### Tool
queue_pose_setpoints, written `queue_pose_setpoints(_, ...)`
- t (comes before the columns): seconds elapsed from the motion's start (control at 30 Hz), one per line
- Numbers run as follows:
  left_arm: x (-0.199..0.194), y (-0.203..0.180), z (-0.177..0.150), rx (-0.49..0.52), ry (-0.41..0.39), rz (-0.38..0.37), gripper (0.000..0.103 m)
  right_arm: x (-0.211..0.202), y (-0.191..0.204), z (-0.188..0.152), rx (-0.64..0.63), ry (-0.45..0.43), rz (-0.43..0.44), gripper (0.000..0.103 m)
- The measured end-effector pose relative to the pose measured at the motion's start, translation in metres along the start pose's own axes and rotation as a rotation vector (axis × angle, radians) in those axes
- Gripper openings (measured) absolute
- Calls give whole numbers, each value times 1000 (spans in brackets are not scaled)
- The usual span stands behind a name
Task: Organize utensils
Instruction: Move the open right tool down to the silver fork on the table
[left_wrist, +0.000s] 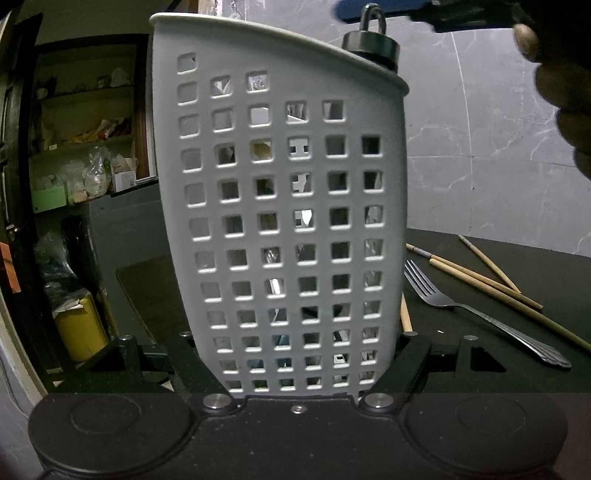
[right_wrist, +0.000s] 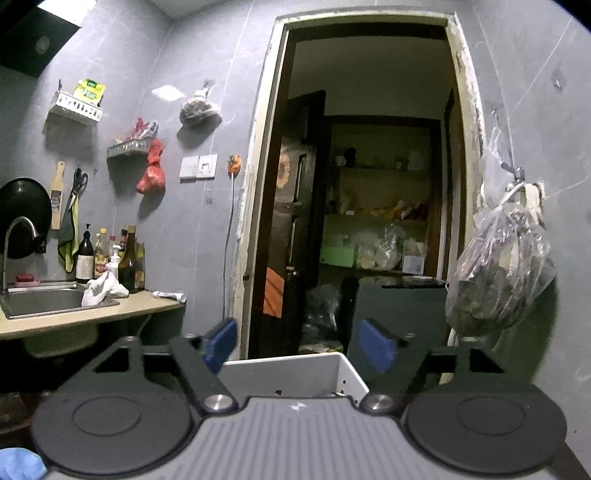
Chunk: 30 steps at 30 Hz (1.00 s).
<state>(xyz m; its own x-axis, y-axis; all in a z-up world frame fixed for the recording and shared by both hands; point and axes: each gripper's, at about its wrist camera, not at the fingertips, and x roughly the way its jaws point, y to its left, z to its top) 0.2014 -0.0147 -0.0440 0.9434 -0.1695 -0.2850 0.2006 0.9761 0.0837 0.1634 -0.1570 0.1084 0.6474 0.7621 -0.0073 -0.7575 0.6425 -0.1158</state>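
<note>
Hand-held gripper, one holder, one fork

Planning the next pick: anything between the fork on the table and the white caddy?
Nothing visible blocks it. The fork lies right of the white caddy, beside chopsticks, none on it. The caddy's open top sits under the open right tool.

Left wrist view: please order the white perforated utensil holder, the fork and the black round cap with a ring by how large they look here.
1. White perforated utensil holder, by far; it is also nearest the camera.
2. Fork.
3. Black round cap with a ring, poking above the holder's rim.
</note>
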Motion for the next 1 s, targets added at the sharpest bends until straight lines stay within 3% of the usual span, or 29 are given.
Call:
queue_pose_setpoints(0.23, 0, 1, 0, 1, 1, 2, 77, -33, -11, -2, 11, -33, -94, 102)
queue_pose_setpoints(0.5, 0, 0, 1, 4, 4, 7, 77, -59, -37, -27, 101, 31, -279, 103)
queue_pose_setpoints(0.6, 0, -2, 1, 6, 7, 10, 77, -62, -44, -43, 124, 105, -369, 103)
queue_pose_setpoints(0.73, 1, -3, 2, 8, 9, 13, 77, -53, -52, -72, 135, 300, -463, 103)
queue_pose_setpoints(0.9, 1, -4, 3, 10, 9, 16, 77, -38, -56, -106, 156, 519, -498, 103)
queue_pose_setpoints(1.0, 1, -4, 3, 10, 9, 16, 77, -37, -58, -119, 179, 597, -495, 103)
